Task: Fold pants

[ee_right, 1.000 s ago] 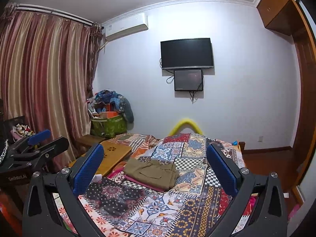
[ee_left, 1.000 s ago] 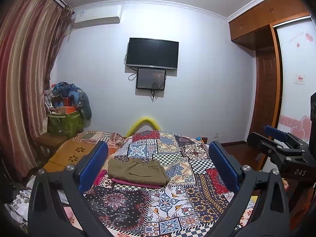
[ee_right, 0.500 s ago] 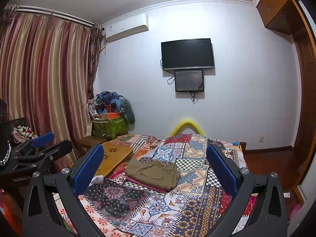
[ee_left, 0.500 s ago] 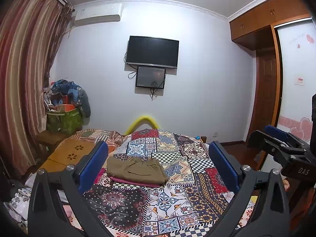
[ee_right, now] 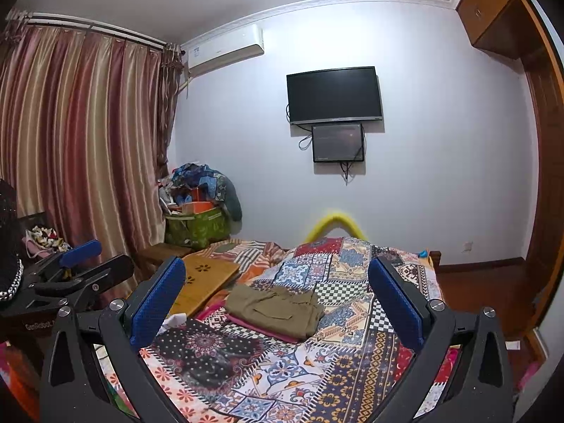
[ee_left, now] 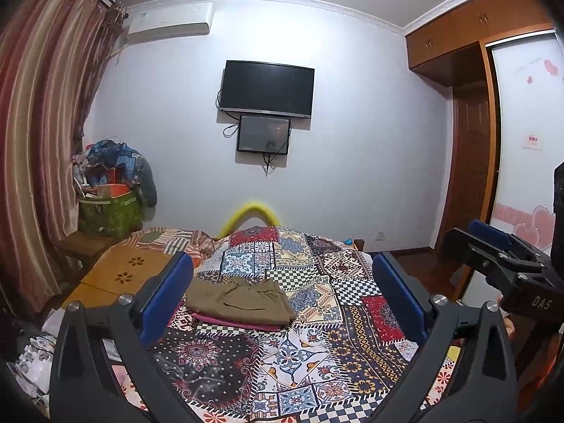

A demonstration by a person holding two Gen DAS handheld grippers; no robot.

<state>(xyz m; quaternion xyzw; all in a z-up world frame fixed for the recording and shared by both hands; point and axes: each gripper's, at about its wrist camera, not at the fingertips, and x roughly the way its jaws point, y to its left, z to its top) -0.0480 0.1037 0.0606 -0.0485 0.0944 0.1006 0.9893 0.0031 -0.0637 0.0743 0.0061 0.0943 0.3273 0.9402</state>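
Left wrist view: left gripper (ee_left: 282, 292) spread wide, blue pads empty, held above the near edge of the bed (ee_left: 352, 359). Right gripper (ee_left: 493, 246) visible at the far right of this view, also gaping, nothing between its pads.

Olive pants (ee_left: 239, 299): folded into a compact rectangle, lying on a folded pink garment (ee_left: 229, 322), left of the bed's centre, toward the left edge, well apart from both tools.

Right wrist view: right gripper (ee_right: 276, 292) spread, empty; left gripper (ee_right: 74, 264) low at the left side, raised off the quilt. Olive pants (ee_right: 275, 306) same stack, undisturbed.

Change over the last second: slight upward and backward drift of both cameras, pants a little lower and smaller in frame; no change in the pants' shape or place; neither tool closed at any point.

Meaning for the task, as a judgement: fold apparently complete, stack set down, tools retreating; nothing left but a possible squaring of edges.

Other items: patchwork quilt (ee_left: 317, 352), wooden board (ee_left: 120, 275) at the left edge, wall television (ee_left: 267, 88).
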